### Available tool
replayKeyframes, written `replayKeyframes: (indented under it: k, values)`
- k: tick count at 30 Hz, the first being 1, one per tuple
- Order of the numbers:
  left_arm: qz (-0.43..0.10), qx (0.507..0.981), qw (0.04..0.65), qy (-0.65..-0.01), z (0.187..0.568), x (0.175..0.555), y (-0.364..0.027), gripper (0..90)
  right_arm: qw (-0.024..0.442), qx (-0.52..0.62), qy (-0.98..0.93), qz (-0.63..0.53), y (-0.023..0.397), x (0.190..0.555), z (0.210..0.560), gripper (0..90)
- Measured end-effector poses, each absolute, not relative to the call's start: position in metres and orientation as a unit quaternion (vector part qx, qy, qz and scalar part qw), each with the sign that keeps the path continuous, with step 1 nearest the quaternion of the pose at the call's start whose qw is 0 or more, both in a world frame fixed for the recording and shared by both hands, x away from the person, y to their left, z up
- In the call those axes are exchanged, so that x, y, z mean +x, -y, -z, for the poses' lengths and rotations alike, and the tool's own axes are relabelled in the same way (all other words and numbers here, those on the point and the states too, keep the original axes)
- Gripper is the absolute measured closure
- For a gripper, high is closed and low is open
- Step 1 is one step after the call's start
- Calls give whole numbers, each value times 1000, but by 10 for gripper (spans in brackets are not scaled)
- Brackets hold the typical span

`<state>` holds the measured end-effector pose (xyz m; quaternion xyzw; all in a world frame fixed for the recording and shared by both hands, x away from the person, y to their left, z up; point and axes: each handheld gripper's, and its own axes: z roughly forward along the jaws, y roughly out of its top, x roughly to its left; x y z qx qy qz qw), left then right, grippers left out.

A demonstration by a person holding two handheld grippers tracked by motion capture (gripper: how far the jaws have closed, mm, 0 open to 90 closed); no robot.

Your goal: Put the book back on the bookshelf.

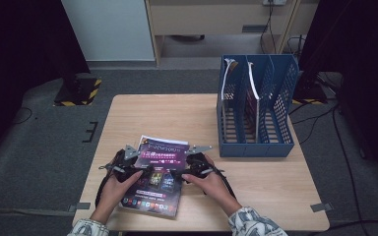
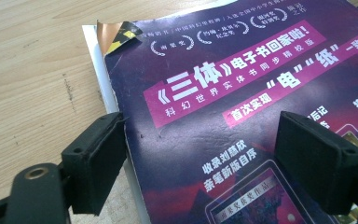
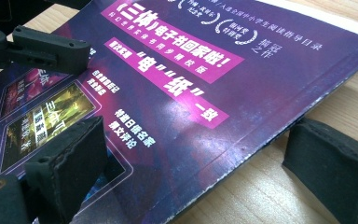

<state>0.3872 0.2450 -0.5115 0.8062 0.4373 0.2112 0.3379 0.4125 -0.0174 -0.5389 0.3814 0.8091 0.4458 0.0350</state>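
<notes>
On a wooden worktop, the left tool straddles the left edge of a purple magazine lying flat near the front, its jaws apart. The right tool straddles the magazine's right edge, jaws likewise apart. A blue file rack stands at the right.

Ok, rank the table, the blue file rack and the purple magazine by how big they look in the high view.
1. Table, by far the largest.
2. Blue file rack.
3. Purple magazine, smallest, though the hands and grippers cover part of it, and the rack's height adds to its look.
</notes>
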Motion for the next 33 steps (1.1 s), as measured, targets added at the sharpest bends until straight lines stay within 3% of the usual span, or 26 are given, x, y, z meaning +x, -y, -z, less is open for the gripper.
replayKeyframes:
  k: [17,24,33]
  values:
    - [-211,805,341,-437,513,387,-246,156,44,407,-796,-446,13,409,538,64]
    - [-211,804,342,-438,513,387,-246,155,34,413,-793,-447,18,411,535,153]
    - [-208,803,345,-440,513,388,-248,153,44,402,-785,-470,17,408,524,160]
